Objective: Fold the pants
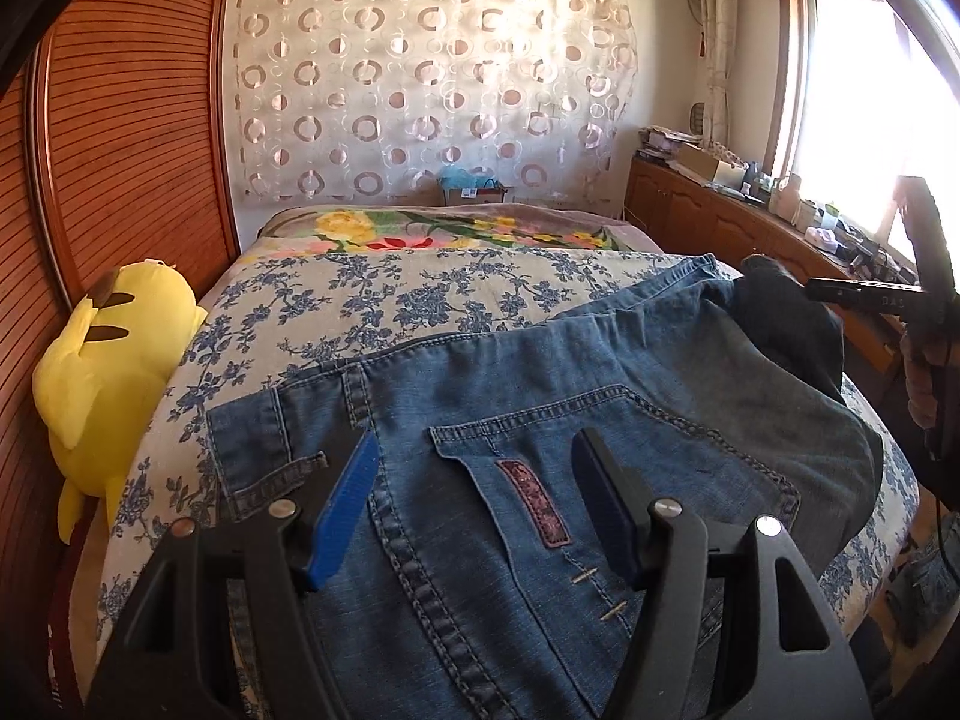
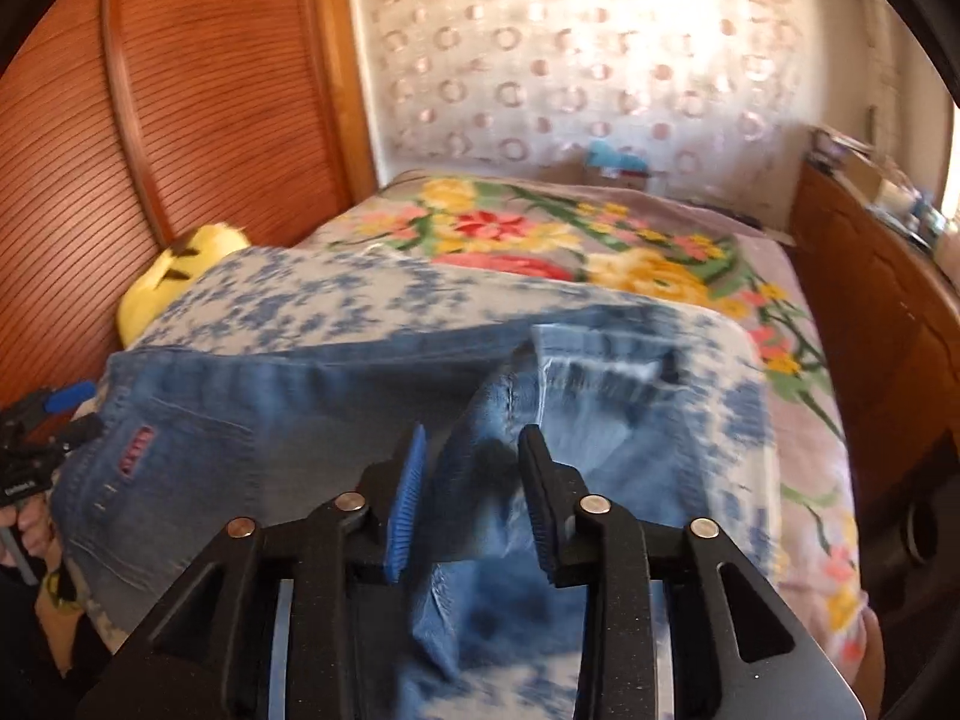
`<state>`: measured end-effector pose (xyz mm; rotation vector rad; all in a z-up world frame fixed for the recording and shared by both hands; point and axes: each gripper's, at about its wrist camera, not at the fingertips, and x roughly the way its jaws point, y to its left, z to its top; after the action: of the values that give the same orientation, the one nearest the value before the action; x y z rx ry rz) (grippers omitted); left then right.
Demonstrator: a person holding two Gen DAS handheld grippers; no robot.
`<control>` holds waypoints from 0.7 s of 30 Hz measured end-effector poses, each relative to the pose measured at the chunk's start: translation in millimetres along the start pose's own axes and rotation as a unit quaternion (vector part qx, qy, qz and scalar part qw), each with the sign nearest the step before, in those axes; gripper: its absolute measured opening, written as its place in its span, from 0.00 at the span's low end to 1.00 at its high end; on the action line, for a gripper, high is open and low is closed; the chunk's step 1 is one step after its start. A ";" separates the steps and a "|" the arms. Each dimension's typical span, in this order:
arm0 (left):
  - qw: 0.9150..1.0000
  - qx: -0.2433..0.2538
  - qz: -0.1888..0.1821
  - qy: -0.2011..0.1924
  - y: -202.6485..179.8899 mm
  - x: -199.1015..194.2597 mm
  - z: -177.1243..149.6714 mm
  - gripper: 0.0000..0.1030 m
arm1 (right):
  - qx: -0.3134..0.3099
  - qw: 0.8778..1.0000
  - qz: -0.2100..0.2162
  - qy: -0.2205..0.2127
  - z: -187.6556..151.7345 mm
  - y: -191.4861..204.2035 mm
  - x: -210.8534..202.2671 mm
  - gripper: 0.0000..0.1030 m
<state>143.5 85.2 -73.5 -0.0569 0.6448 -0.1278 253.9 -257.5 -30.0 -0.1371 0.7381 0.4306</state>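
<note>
Nearest, one pair of blue denim pants [image 1: 540, 420] lies on the bed [image 1: 420, 294], back pocket up, one leg bunched. Left gripper [image 1: 474, 498] hovers over the pocket, jaws apart. Right gripper [image 2: 471, 498] is clamped on a leg fold. Beyond: one yellow plush toy [image 1: 102, 372], one floral blanket [image 2: 570, 240].
</note>
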 end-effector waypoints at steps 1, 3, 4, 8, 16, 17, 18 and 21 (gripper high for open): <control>1.000 0.001 -0.001 0.000 -1.0 0.3 -0.3 0.65 | 0.012 1.000 -0.010 -0.002 -3.8 -12.6 -4.4 0.35; 1.000 0.004 -0.001 0.001 -3.4 1.5 -0.4 0.65 | 0.037 0.999 -0.031 0.000 -11.9 -39.5 -10.1 0.35; 1.000 0.005 -0.002 0.002 -4.7 2.0 -0.2 0.65 | 0.046 0.998 -0.044 0.003 -16.1 -50.3 -11.8 0.35; 1.000 0.010 -0.002 0.004 -8.8 3.2 0.4 0.65 | 0.065 0.994 -0.085 0.017 -29.3 -80.5 -14.5 0.35; 1.000 0.017 -0.002 0.006 -11.9 2.6 0.2 0.65 | 0.078 0.987 -0.128 0.049 -54.3 -103.4 -2.9 0.35; 1.000 0.017 0.000 0.007 -12.1 3.1 0.0 0.65 | 0.078 0.988 -0.123 0.053 -59.1 -104.8 -2.2 0.35; 1.000 0.018 0.000 0.008 -12.1 3.8 -0.1 0.65 | 0.075 0.988 -0.120 0.057 -62.1 -104.0 -1.1 0.35; 1.000 0.017 0.003 0.013 -10.7 7.6 -1.7 0.65 | 0.070 0.990 -0.107 0.067 -70.4 -100.1 3.8 0.35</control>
<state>147.4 73.5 -78.4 -0.0198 0.6685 -0.1338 255.3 -365.8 -87.2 -0.1125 0.8737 0.1659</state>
